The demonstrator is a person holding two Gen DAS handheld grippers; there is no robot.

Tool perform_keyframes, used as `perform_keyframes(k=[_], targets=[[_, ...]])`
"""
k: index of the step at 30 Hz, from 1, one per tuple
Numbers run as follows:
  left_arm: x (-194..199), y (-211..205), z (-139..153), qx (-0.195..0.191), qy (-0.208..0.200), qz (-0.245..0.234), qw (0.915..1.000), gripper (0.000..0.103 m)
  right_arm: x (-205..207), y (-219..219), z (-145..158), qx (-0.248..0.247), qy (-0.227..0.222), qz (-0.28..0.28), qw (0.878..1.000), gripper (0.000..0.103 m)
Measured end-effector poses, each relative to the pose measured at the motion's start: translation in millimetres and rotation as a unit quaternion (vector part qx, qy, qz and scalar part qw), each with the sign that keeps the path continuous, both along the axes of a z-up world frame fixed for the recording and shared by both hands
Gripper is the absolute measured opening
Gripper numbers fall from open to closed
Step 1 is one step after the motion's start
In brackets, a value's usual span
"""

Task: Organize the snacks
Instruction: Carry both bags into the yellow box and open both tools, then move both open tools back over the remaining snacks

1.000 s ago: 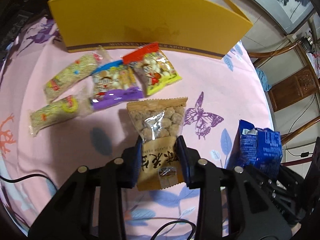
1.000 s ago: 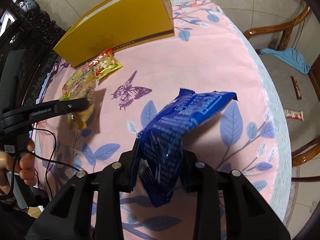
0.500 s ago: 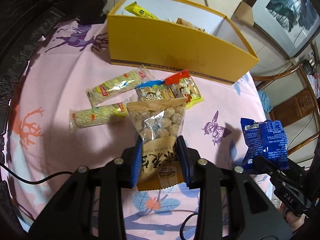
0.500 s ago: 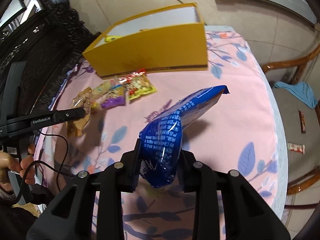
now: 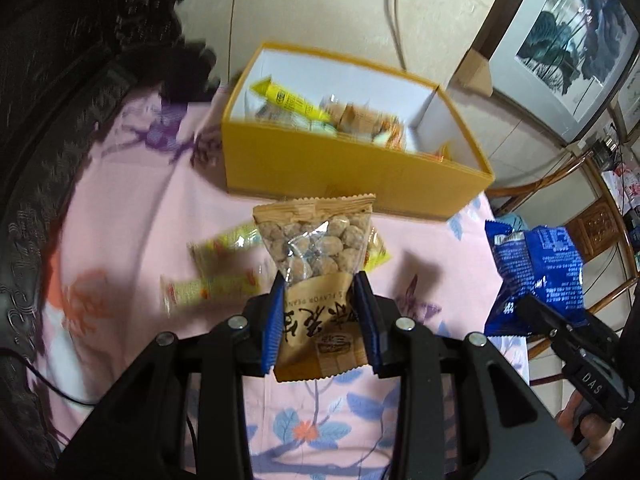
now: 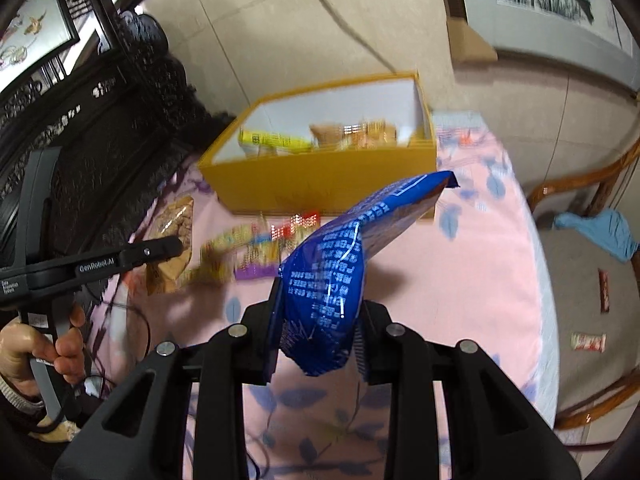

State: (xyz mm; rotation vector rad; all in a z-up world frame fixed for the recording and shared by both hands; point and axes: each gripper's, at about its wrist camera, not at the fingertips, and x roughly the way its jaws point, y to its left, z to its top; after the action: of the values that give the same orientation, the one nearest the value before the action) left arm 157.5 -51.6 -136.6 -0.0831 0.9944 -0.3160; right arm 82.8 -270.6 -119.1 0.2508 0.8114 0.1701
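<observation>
A round table under a pink tablecloth [image 5: 120, 220] printed with leaves and butterflies fills both views, with tiled floor, dark carved furniture and a wooden chair [image 6: 592, 196] around it. At the far side stands an open yellow box [image 5: 340, 168] that already holds several packets.

The left gripper [image 5: 320, 320] is clamped on the lower half of a brown peanut packet [image 5: 316, 248], which stands upright between the blue pads, its long axis pointing forward at the box. The right gripper [image 6: 316, 320] is closed on the bottom of a blue snack bag [image 6: 344, 260], whose upper end leans forward and to the right, toward the box's right corner. Both packets are in the air, clear of the cloth.

The box lies straight ahead of both tools and below them, its near wall facing them and its opening upward. I judge the left gripper slightly nearer, though fisheye distortion and motion blur make that uncertain.

Between the grippers and the box, about 4 loose snack packets [image 5: 224, 276] lie on the cloth just in front of the near wall. They sit under the carried packets, so only that wall needs clearing. The 2 grippers are side by side and could crowd each other over the opening.
</observation>
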Motion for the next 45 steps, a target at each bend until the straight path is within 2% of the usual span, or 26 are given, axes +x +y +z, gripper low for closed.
perform_keyframes(k=[11, 16, 20, 30, 31, 32, 33, 34, 35, 36, 38, 40, 45], targets=[[58, -23, 74, -0.007, -0.089, 0.003, 0.996, 0.034, 69, -14, 72, -0.006, -0.108, -0.011, 0.994, 0.031], [86, -32, 96, -0.014, -0.119, 0.008, 0.9927, 0.034, 100, -19, 90, -0.011, -0.137, -0.015, 0.99, 0.031], [111, -36, 97, -0.019, -0.123, 0.014, 0.9921, 0.034, 125, -22, 92, -0.013, -0.144, -0.017, 0.989, 0.031], [161, -49, 77, -0.027, -0.114, 0.018, 0.9929, 0.034, 169, -23, 73, -0.022, -0.143, -0.009, 0.989, 0.031], [166, -50, 73, -0.028, -0.115, 0.02, 0.9928, 0.036, 173, -22, 70, -0.023, -0.142, -0.004, 0.99, 0.032], [169, -51, 69, -0.024, -0.115, 0.026, 0.9927, 0.053, 180, -18, 63, -0.042, -0.135, -0.002, 0.99, 0.033], [173, -50, 65, -0.018, -0.109, 0.039, 0.9931, 0.071, 184, -15, 59, -0.064, -0.129, -0.009, 0.99, 0.05], [175, -47, 63, -0.01, -0.105, 0.06, 0.9926, 0.098, 187, -11, 55, -0.094, -0.122, -0.024, 0.988, 0.064], [172, -42, 64, -0.01, -0.113, 0.074, 0.9908, 0.099, 185, -7, 52, -0.124, -0.12, -0.04, 0.984, 0.084], [168, -38, 66, -0.017, -0.125, 0.074, 0.9893, 0.099, 181, -4, 51, -0.132, -0.125, -0.04, 0.983, 0.096], [160, -29, 70, -0.019, -0.141, 0.066, 0.9877, 0.099, 171, -2, 50, -0.114, -0.139, -0.023, 0.984, 0.097], [151, -19, 73, -0.009, -0.15, 0.071, 0.986, 0.099, 164, -1, 47, -0.1, -0.133, -0.016, 0.986, 0.097], [133, 11, 72, -0.001, -0.143, 0.099, 0.9848, 0.099, 144, 5, 40, -0.08, -0.123, 0.001, 0.989, 0.097]])
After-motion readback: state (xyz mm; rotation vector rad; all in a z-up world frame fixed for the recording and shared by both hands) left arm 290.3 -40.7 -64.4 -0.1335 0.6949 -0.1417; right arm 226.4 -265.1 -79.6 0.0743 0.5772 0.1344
